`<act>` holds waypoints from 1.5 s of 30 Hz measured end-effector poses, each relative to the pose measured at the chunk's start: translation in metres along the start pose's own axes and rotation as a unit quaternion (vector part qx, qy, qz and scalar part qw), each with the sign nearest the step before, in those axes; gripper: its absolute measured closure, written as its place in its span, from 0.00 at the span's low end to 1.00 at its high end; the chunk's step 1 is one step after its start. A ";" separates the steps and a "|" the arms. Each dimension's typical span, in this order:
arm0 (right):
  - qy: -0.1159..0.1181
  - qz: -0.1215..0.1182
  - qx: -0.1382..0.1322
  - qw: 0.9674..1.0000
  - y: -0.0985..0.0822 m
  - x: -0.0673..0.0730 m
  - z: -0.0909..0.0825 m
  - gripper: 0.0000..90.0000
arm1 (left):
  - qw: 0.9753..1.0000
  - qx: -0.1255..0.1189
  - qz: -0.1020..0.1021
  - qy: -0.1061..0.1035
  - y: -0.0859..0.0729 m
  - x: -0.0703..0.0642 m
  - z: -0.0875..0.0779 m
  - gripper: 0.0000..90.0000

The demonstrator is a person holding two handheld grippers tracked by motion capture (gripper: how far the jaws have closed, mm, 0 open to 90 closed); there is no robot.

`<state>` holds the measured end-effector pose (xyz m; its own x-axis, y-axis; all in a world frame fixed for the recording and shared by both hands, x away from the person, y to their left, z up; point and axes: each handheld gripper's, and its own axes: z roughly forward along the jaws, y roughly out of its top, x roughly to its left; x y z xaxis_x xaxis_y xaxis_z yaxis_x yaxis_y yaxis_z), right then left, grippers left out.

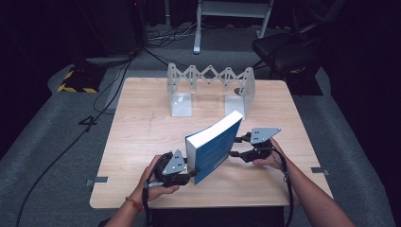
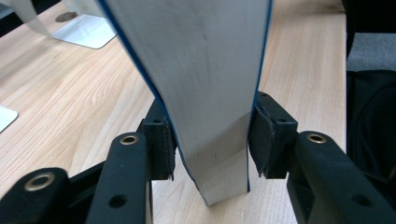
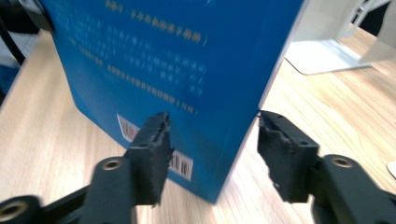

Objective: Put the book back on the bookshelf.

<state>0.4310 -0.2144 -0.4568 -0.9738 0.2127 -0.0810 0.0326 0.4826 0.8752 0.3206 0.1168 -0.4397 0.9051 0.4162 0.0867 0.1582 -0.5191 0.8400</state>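
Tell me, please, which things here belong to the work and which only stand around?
In the work:
- blue book, standing tilted on the wooden table
- left gripper, shut on its page edge
- right gripper, jaws around the book's corner
- white expandable book rack

Standing around:
- black chair
- floor cables

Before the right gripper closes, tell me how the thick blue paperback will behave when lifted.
The thick blue paperback probably flexes, since its soft cover already curves in the left gripper. It looks weighty. Leaning tilted, it may tip if released.
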 end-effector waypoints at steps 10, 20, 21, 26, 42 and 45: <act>0.022 0.009 -0.005 1.000 0.007 -0.004 0.009 0.40 | 1.000 -0.008 0.005 0.028 -0.004 0.002 0.000 0.62; 0.041 -0.012 0.004 0.999 0.002 0.006 -0.012 0.60 | 0.997 -0.022 -0.026 0.067 -0.006 0.014 0.004 0.52; 0.043 -0.014 0.004 0.999 0.001 0.007 -0.014 0.61 | 0.997 -0.023 -0.026 0.071 -0.005 0.014 0.005 0.51; 0.045 -0.004 -0.001 0.999 -0.005 0.020 -0.026 0.66 | 0.995 -0.017 -0.032 0.088 -0.001 0.018 0.007 0.45; -0.012 0.009 -0.035 0.999 0.006 0.037 -0.034 0.64 | 0.995 -0.028 -0.035 0.086 0.007 0.032 0.023 0.37; -0.018 0.016 -0.049 0.999 0.008 0.037 -0.037 0.63 | 0.995 -0.032 -0.036 0.083 0.009 0.033 0.028 0.37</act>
<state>0.3870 -0.2344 -0.4354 -0.9636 0.2584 -0.0686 0.0393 0.3904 0.9198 0.3630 0.1050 -0.4442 0.8138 0.5711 0.1079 0.1902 -0.4370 0.8791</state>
